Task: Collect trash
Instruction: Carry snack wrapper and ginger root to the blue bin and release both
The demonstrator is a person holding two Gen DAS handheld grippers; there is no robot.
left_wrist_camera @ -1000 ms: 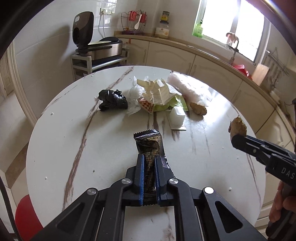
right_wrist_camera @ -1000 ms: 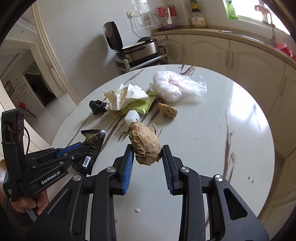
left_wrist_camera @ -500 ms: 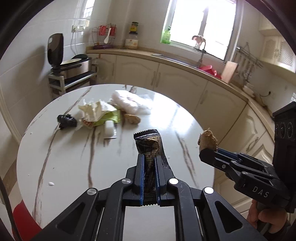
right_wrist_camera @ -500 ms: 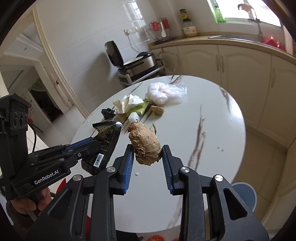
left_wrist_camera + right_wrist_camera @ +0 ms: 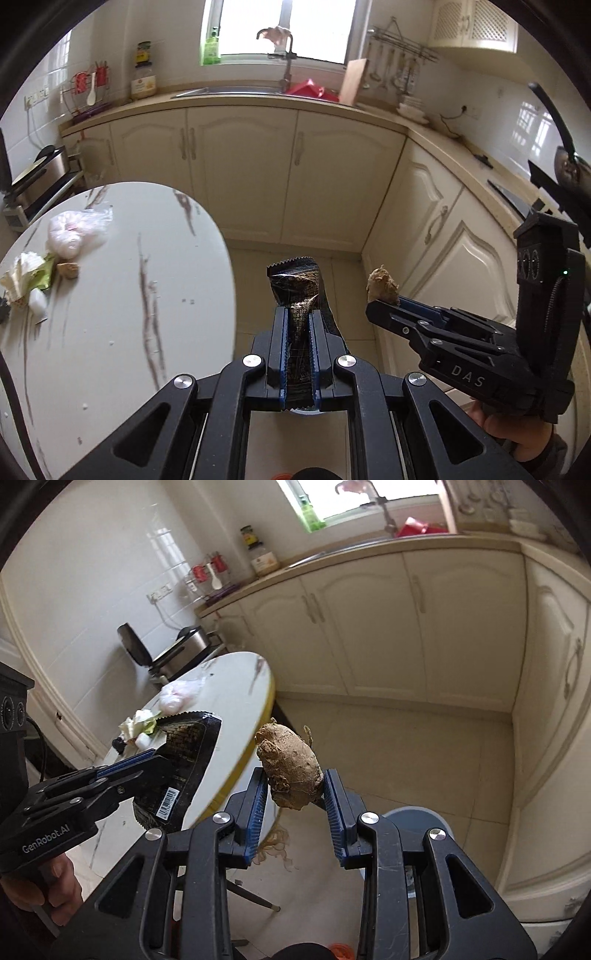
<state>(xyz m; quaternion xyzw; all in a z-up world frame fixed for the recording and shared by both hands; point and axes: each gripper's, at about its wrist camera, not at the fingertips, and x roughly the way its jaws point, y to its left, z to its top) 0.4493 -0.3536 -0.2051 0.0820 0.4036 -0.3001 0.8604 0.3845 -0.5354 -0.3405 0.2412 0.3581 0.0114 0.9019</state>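
Left gripper point(image 5: 297, 317) clamped on dark snack wrapper point(image 5: 295, 288), held over floor past bench point(image 5: 110, 325) edge; right gripper point(image 5: 297, 775) grips brown ginger root point(image 5: 290, 764) above grey bin point(image 5: 417, 818), bin mostly hidden behind gripper; remaining trash pile point(image 5: 33, 273) on bench, partly cut off at frame edge.

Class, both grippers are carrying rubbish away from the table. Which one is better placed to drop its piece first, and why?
Probably the right. The right gripper, holding the ginger root, has the grey bin showing just below and beyond its fingers. The left gripper, holding the dark wrapper, sees only floor.
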